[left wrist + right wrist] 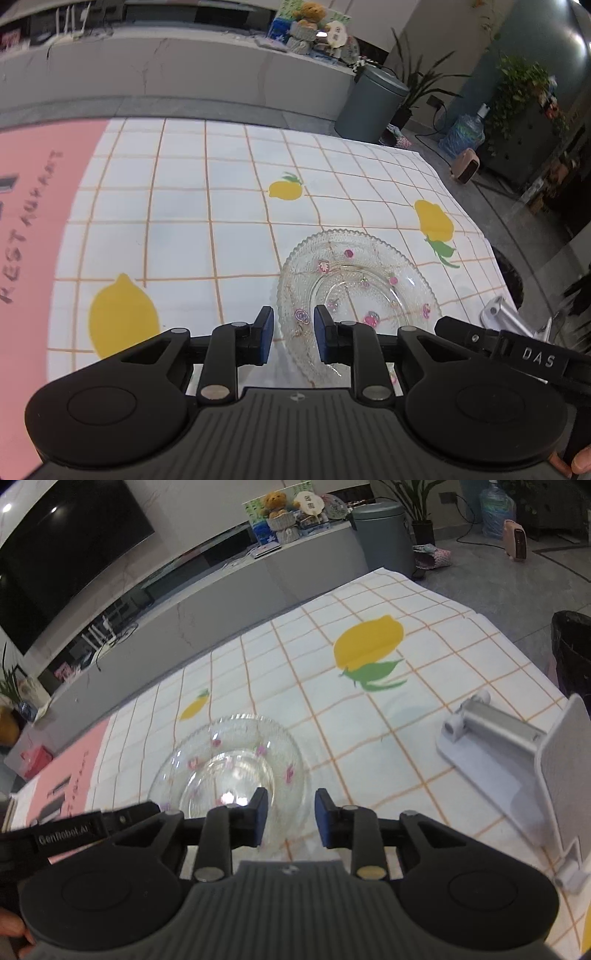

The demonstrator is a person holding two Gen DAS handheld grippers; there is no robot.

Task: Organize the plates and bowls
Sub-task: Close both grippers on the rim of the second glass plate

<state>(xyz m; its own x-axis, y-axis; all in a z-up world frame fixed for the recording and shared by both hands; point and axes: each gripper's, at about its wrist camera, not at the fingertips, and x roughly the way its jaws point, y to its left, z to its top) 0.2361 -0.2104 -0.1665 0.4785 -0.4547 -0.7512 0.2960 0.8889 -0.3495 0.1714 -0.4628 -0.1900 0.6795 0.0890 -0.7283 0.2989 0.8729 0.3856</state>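
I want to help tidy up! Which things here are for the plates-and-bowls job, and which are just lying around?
For the job:
glass plate
left gripper, open
right gripper, open

Just lying around:
white stand
tablecloth
bin
teddy bear
water bottle

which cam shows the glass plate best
The left wrist view. The glass plate is sharp there, with its beaded rim and pink fruit decals clear, only its near edge behind the left gripper. In the right wrist view the plate is blurred, its near part hidden by the right gripper.
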